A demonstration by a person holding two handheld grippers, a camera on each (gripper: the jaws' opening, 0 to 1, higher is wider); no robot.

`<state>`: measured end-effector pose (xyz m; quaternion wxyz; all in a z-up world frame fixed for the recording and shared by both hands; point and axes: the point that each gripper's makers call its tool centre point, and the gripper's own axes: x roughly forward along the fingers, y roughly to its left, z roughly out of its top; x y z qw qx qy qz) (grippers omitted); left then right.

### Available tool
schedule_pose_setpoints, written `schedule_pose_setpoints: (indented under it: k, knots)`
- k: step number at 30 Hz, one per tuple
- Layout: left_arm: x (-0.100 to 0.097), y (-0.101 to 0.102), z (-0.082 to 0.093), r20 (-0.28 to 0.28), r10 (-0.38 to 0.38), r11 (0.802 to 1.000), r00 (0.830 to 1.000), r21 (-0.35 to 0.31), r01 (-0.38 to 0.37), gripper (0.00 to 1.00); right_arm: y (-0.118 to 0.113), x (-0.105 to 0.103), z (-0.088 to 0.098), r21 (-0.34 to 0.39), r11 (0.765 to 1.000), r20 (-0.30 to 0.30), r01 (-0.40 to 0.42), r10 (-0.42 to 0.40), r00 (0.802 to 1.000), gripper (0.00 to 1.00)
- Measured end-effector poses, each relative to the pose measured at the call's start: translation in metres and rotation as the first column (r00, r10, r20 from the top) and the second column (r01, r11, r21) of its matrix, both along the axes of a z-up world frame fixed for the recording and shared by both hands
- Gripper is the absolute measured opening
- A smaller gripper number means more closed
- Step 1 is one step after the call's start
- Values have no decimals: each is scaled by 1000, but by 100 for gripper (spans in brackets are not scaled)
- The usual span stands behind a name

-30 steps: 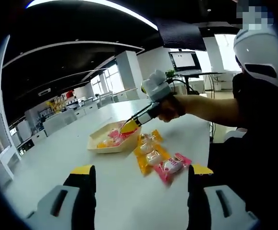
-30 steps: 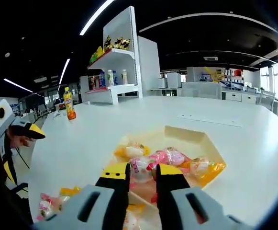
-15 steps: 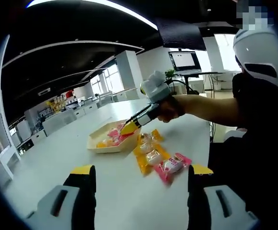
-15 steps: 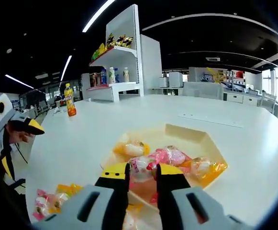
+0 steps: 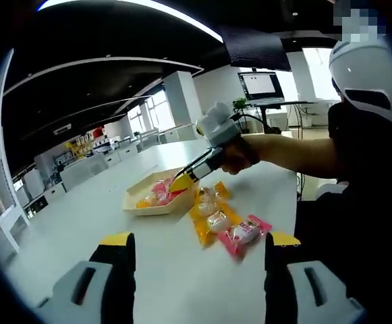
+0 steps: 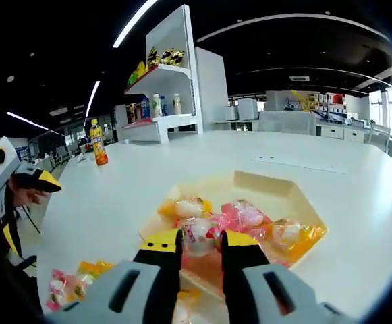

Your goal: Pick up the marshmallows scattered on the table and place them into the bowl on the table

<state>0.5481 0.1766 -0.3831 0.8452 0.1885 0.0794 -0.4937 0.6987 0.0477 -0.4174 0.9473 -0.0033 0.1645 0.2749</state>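
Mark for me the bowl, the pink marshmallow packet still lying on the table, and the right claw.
bowl [image 6: 285,188], right gripper view, on its bare far inner wall.
pink marshmallow packet [image 5: 244,233], left gripper view, middle of the wrapper.
right claw [image 5: 181,181], left gripper view, at its yellow tips over the bowl.

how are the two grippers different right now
The left gripper has wide-open jaws holding nothing; the right gripper has jaws pinched on a pink marshmallow packet. The left hangs back over bare table; the right is at the bowl. Both have yellow-tipped black jaws.
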Motion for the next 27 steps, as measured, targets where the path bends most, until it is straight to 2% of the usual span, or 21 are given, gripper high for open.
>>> schedule_pose_setpoints:
  k: [27]
  knots:
    - [2, 2, 1, 3, 5, 1000, 1000, 3, -5, 77, 2, -5, 5, -39, 999, 43, -4, 6, 999, 32]
